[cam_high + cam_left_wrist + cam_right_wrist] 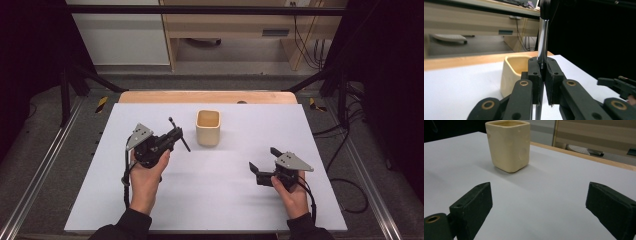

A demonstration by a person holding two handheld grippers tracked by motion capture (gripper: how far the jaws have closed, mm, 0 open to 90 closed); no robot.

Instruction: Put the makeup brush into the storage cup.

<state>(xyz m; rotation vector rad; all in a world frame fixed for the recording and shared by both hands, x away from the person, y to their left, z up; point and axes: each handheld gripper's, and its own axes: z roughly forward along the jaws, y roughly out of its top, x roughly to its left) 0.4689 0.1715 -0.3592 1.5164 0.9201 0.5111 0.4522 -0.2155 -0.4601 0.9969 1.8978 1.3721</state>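
A: What is the left gripper [172, 136] carrying?

B: A slim tool [542, 42] with a shiny metal shaft and a black end. Its fingers [535, 75] are pressed tight on the shaft. In the high view the tool [179, 134] shows as a thin dark rod slanting across them, above the tabletop [225, 200].

A: And the cream cup [208, 127]?

B: Upright toward the far middle of the white tabletop, just to the right of the left gripper. In the left gripper view the cup [511, 75] stands close behind the fingers, a little to their left.

A: Anything between the tool and the cup?

B: Nothing. The right gripper [264, 165] is well apart, nearer the right edge, its fingers [474, 202] spread wide and holding nothing.

A: What does its own view add?

B: The cup's [508, 145] squarish walls with rounded corners, seen from the side, and bare white tabletop [544, 202] between the fingers. The left gripper view also catches the right gripper [619, 85] at its right edge. What kind of tool it is I cannot tell.
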